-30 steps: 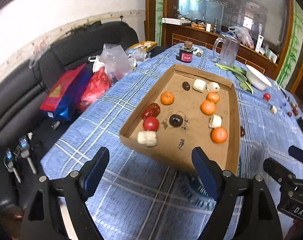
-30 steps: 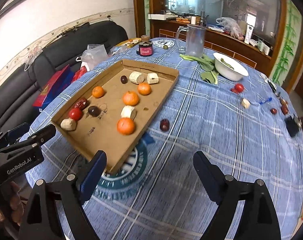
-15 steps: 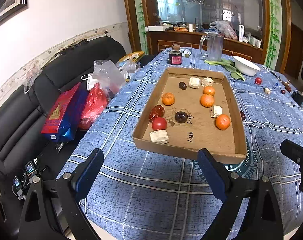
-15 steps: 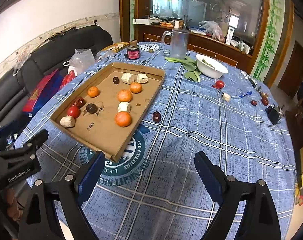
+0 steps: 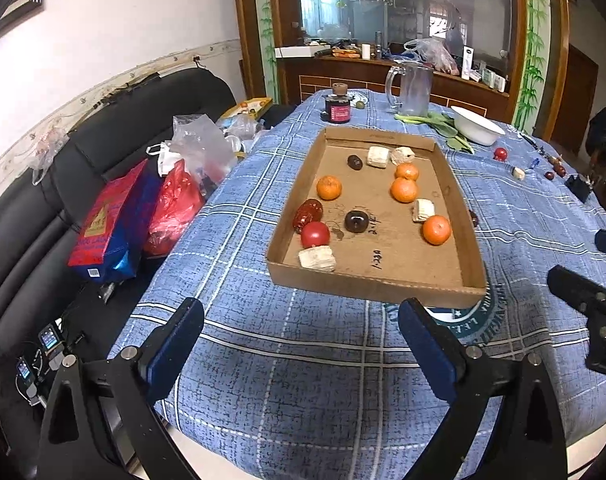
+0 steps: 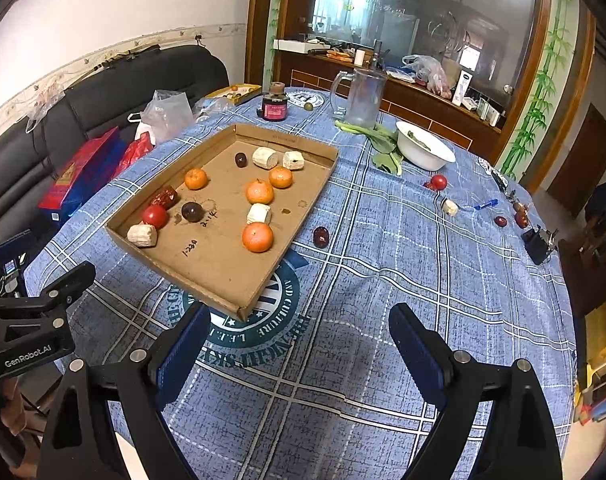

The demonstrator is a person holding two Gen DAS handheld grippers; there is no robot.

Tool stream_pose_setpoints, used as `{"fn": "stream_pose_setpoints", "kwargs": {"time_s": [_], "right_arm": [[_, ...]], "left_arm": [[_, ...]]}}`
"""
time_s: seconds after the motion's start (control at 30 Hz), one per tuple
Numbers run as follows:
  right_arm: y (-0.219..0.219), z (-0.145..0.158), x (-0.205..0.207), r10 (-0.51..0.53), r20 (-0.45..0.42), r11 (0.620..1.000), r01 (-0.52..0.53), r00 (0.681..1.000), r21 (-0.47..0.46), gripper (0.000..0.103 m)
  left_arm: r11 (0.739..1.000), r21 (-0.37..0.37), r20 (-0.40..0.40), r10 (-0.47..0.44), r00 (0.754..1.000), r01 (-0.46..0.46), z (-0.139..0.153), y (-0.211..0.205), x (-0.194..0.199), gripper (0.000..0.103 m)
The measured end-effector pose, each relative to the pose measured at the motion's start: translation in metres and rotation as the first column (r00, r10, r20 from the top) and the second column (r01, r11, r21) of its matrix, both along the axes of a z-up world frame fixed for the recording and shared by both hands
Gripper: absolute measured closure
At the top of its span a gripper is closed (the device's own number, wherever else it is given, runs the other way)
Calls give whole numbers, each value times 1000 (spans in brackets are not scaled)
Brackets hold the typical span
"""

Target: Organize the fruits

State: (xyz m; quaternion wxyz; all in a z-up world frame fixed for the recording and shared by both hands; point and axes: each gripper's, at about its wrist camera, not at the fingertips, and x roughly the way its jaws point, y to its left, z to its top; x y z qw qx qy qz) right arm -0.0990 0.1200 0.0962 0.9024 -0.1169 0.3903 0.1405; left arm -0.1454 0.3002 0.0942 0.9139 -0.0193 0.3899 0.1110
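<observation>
A shallow cardboard tray (image 5: 375,288) (image 6: 223,268) lies on the blue checked tablecloth. In it are several oranges (image 5: 435,230), a red tomato (image 5: 315,234) (image 6: 155,216), dark plums, a red date (image 5: 307,214) and white chunks. Outside it lie a dark red fruit (image 6: 321,237), a second tomato (image 6: 439,182), a white chunk (image 6: 449,207) and small red fruits (image 6: 501,221). My left gripper (image 5: 299,320) hovers short of the tray's near wall, its jaws opening with nothing between them. My right gripper (image 6: 299,320) stands open and empty over the cloth, off the tray's near corner.
At the table's far end stand a white bowl (image 6: 423,148), a glass jug (image 6: 363,96), leafy greens (image 6: 383,140) and a dark jar (image 6: 275,106). A black clip (image 6: 537,244) sits by the right edge. A black sofa (image 5: 31,216) with bags runs along the left.
Both grippers have drawn back from the tray, which now looks smaller and farther off. The left jaws have spread wider. The tray and fruits have stayed put.
</observation>
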Motion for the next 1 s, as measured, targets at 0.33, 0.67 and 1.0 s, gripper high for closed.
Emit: {"fn": "stream_pose_setpoints", "kwargs": {"time_s": [0.33, 0.67, 1.0], "right_arm": [[1, -3, 2, 2, -11, 1000, -2, 1000, -8, 10], [3, -8, 5, 4, -25, 1000, -5, 1000, -27, 10], [2, -9, 6, -2, -24, 999, 1, 1000, -33, 10]], "left_arm": [[989, 14, 71, 145, 987, -147, 11, 8, -9, 5], [997, -58, -17, 40, 999, -41, -5, 6, 0, 5], [999, -46, -39, -6, 999, 4, -10, -2, 6, 5]]}}
